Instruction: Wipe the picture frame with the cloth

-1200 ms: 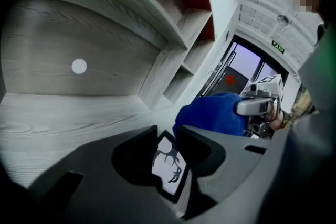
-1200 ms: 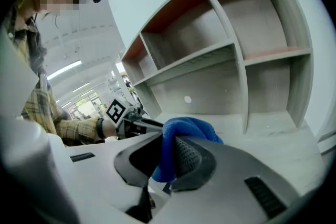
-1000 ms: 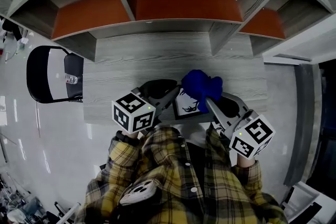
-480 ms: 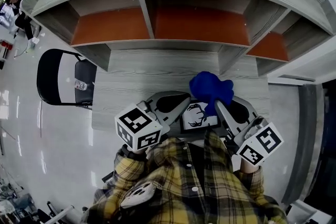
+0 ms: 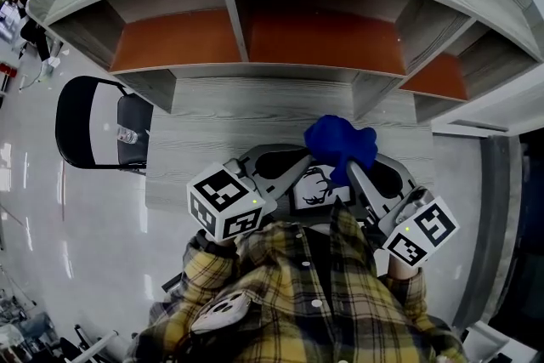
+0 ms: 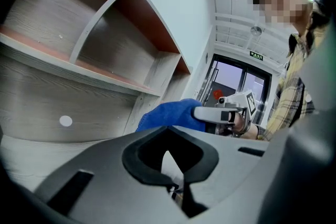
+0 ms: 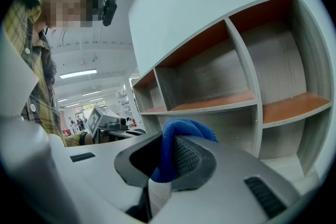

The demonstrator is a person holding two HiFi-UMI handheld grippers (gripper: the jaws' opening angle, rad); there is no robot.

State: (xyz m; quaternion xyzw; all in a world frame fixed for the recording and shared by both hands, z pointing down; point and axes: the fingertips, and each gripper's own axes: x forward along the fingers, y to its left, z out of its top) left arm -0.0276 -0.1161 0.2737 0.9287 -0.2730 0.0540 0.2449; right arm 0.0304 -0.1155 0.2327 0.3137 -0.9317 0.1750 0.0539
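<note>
Frame (image 5: 321,185) and cloth (image 5: 340,140) held above desk (image 5: 221,132)
Left gripper (image 5: 293,174) clamps frame's 9 o'clock edge; right gripper (image 5: 349,169), at 3 o'clock, pinches blue cloth bunched at frame's 12 o'clock

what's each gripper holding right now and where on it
Left gripper grips the picture frame by its side edge. Right gripper pinches a fold of the blue cloth, the rest bunched past its fingers.

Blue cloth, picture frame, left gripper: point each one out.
blue cloth (image 5: 338,140), head view, middle of the bunched fabric.
picture frame (image 5: 321,183), head view, on its black-and-white printed picture.
left gripper (image 6: 176,185), left gripper view, where its jaws close on the frame's edge.
</note>
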